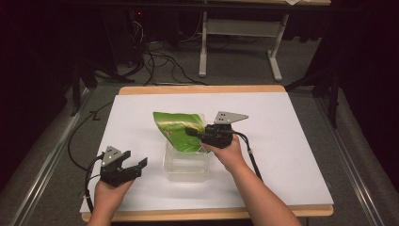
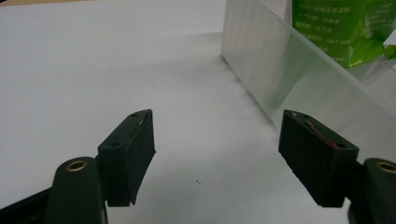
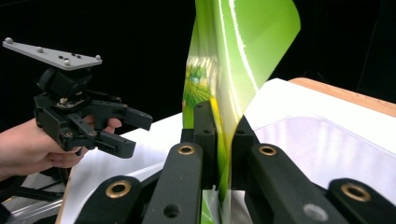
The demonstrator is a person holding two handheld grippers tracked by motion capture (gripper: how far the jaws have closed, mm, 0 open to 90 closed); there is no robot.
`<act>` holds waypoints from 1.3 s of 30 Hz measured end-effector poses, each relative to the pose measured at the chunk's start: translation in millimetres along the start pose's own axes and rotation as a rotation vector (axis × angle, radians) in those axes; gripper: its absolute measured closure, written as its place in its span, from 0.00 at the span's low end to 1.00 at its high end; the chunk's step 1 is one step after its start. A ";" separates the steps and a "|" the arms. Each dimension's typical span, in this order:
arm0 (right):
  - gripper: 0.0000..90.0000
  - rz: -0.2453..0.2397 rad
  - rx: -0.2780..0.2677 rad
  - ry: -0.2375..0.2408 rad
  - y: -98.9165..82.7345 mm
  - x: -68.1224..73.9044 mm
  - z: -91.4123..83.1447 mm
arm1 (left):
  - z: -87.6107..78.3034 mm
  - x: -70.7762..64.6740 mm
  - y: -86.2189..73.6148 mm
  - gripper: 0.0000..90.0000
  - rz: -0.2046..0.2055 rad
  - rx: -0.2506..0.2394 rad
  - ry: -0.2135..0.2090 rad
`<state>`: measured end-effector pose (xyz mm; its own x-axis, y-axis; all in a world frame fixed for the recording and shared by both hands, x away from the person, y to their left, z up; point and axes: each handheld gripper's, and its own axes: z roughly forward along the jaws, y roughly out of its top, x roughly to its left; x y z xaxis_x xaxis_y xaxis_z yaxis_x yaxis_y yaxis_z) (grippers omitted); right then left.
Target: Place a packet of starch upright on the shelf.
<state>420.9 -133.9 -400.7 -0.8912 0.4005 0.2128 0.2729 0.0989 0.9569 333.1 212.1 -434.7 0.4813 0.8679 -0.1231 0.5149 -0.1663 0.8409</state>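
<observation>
While the left gripper (image 1: 136,165) waits with jaws spread just beside the clear plastic box (image 1: 186,165), the right gripper (image 1: 194,132) pinches a glossy green printed pouch (image 1: 179,129), its crumpled foil slanting over that box's rim.

Near the table's (image 1: 291,141) middle, a container (image 1: 186,165); partly in it and leaning away over its far rim, a pouch (image 1: 176,128); left gripper (image 1: 136,168) to its left, right gripper (image 1: 190,131) above it.
</observation>
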 end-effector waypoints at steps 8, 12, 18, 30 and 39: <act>0.75 0.001 0.029 -0.069 -2.9 -0.4 -9.3 | 0.7 0.1 0.1 0.30 0.001 0.002 -0.002; 0.74 -0.005 0.036 -0.079 -7.0 0.6 -16.3 | 1.2 -0.8 0.4 0.30 0.003 0.000 -0.003; 0.75 0.006 0.036 -0.091 -14.0 -0.3 -20.4 | 0.6 -1.0 0.4 0.30 0.004 0.003 -0.005; 0.80 0.009 0.095 -0.149 -28.7 -2.6 -20.7 | 0.4 -0.3 0.6 0.30 0.004 0.002 -0.007; 0.95 0.035 0.098 -0.147 -29.1 -1.6 -19.5 | 1.1 -0.5 0.5 0.30 0.004 0.004 -0.007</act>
<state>407.4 -155.1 -425.1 -0.8198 0.5337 0.2079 0.3434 0.1675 0.9242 333.9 211.1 -434.8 0.4886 0.8638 -0.1230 0.5154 -0.1720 0.8395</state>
